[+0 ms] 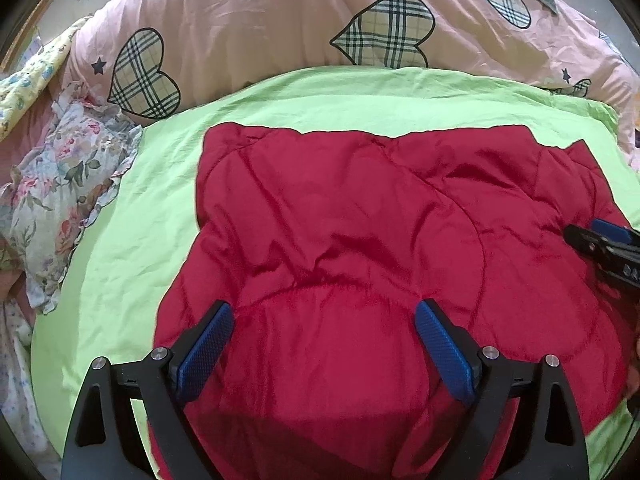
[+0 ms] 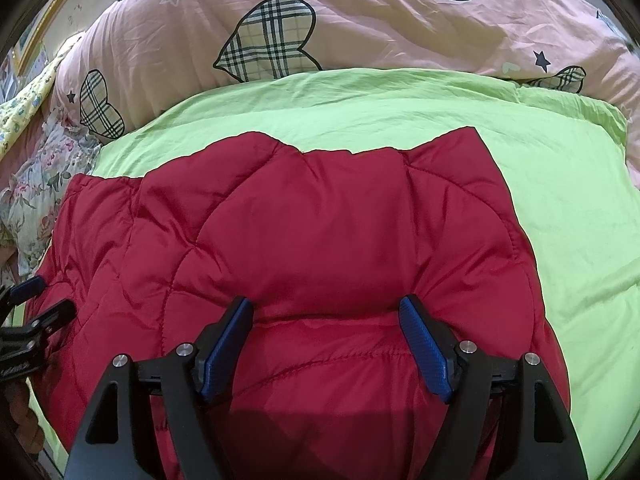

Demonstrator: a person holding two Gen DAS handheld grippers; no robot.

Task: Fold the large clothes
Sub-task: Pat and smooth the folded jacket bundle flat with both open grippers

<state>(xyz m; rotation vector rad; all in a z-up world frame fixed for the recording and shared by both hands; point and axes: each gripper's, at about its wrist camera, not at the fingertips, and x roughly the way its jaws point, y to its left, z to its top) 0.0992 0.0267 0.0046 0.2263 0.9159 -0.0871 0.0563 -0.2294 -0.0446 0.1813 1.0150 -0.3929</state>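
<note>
Lying flat on green sheet (image 1: 132, 216), red quilted jacket (image 1: 360, 220), puffy w/ creases, pink heart duvet (image 1: 260, 20) behind, floral cloth (image 1: 60, 184) at left, left gripper (image 1: 324, 312) & right gripper (image 2: 326, 310) both jaws apart over jacket, nothing clamped

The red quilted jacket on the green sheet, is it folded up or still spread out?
Spread out: the red jacket lies broad across the green sheet. Whether any part is tucked under, cannot tell.

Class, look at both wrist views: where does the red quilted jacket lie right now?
The red quilted jacket lies spread on the green sheet, central in both views, below the pink heart-print duvet.
</note>
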